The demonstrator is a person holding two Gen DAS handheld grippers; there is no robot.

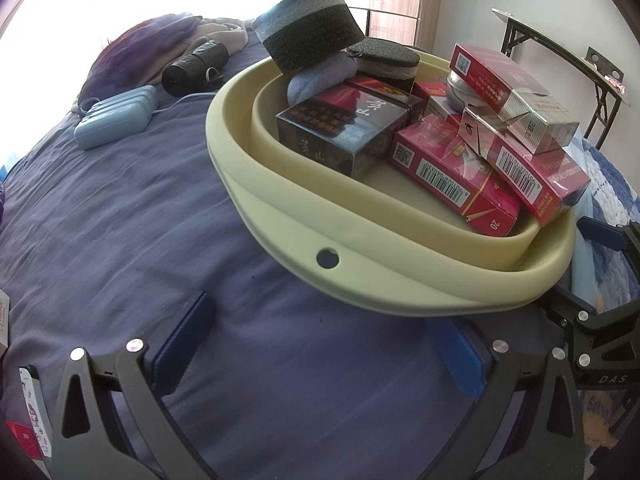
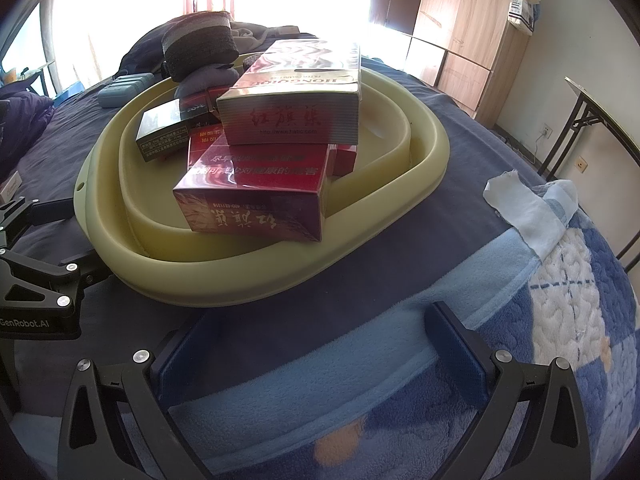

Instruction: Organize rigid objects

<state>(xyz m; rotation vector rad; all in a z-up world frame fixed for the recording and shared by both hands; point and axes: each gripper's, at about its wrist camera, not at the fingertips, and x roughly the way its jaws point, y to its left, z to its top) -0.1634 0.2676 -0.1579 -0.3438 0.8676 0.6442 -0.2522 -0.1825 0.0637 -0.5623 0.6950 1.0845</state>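
Resting on the dark blue bed sheet (image 1: 120,220), the pale yellow-green basin (image 1: 360,280) is sitting just ahead of the left gripper (image 1: 320,344), its near rim lying beyond and slightly right of the gap between the fingers (image 1: 184,340). The left fingers are standing wide apart and are gripping nothing; only sheet is showing between them. Inside the basin, cigarette packs are lying piled: a dark pack (image 1: 340,128) toward the left side, red packs (image 1: 456,172) toward the right, and a red-and-silver pack (image 1: 516,92) on top. Two dark round sponges (image 1: 308,28) and a bluish cloth-like item (image 1: 320,76) are sitting at the far side of the pile; its exact nature is hard to tell. A light blue case (image 1: 116,120) and a black roll (image 1: 196,66) are lying on the bed, well beyond the left fingertip.

The right gripper (image 2: 320,360) is hovering over a blue patterned blanket (image 2: 560,300), with its fingers (image 2: 456,344) also spread wide and empty. In this view the basin (image 2: 400,184) is lying just ahead and left of the fingers, with a large red pack (image 2: 292,104) stacked uppermost. A white cloth scrap (image 2: 520,208) is lying on the blanket, ahead and right of the right fingertip.
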